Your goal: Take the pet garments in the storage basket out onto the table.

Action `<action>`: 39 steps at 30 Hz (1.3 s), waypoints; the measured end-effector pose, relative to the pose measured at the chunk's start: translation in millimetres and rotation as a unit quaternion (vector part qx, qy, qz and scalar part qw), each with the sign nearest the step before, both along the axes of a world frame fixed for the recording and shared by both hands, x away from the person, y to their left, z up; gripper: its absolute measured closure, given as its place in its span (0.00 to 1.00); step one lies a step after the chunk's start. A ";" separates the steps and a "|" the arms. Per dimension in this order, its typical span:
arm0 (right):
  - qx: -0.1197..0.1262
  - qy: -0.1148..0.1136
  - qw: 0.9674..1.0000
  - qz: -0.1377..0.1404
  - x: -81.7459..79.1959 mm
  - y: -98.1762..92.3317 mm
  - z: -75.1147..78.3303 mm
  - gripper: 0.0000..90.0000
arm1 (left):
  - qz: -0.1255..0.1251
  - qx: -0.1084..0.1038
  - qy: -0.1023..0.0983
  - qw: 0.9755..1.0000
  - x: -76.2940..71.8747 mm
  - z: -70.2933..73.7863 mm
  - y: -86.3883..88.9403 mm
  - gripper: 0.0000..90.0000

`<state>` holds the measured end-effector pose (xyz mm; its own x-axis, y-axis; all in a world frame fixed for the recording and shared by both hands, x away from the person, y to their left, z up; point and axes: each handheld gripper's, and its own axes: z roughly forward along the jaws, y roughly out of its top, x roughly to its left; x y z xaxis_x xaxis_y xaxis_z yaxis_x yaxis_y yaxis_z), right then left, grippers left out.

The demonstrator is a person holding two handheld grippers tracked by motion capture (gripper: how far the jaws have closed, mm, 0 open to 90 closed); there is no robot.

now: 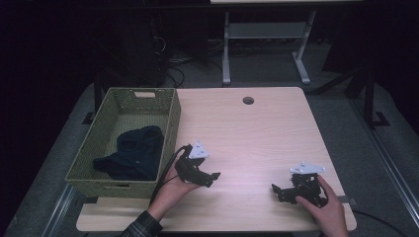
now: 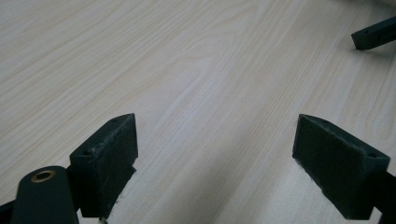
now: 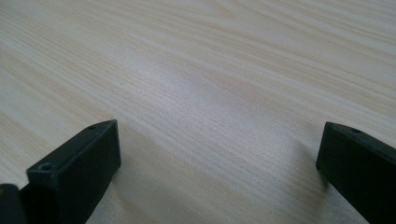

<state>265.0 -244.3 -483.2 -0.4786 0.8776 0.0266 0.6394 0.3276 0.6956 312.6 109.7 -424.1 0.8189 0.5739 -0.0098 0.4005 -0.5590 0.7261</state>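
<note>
Pale wooden tabletop (image 1: pixel 247 133) carries a green woven basket (image 1: pixel 170 129) at its left, dark clothing (image 1: pixel 133 153) lying inside. Both the left hand-held gripper (image 1: pixel 210 177) and right hand-held gripper (image 1: pixel 279 191) rest near the front edge, jaws spread wide, empty.

My left hand-held gripper (image 1: pixel 210 178) sits low and left of centre in the high view, jaws spread wide and holding nothing, pointing right. My right hand-held gripper (image 1: pixel 277 191) sits at lower right, jaws equally wide apart, pointing left. My left sleeve (image 1: pixel 143 226) enters from the bottom edge.
</note>
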 end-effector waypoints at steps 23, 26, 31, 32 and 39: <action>0.000 0.000 1.000 0.000 0.0 0.0 0.0 0.00 | -0.003 -0.005 -0.004 1.000 3.9 13.9 0.7 0.15; 0.000 0.000 1.000 0.000 0.0 0.0 0.0 0.00 | -0.002 -0.005 -0.006 1.000 4.4 16.1 0.6 0.15; 0.000 0.000 1.000 0.000 0.0 0.1 0.0 0.00 | -0.002 -0.008 -0.009 1.000 5.7 21.8 1.4 0.15; 0.000 0.000 1.000 0.000 0.0 0.0 0.0 0.00 | -0.003 -0.009 -0.010 1.000 6.0 23.0 1.6 0.15; 0.000 0.000 1.000 0.000 0.0 0.1 0.0 0.00 | -0.006 -0.012 -0.009 1.000 7.1 32.2 2.0 0.15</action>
<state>265.0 -244.2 -483.2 -0.4778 0.8781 0.0276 0.6399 0.3263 0.6958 319.6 111.7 -391.9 0.8262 0.5633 -0.0080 0.3795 -0.5461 0.7468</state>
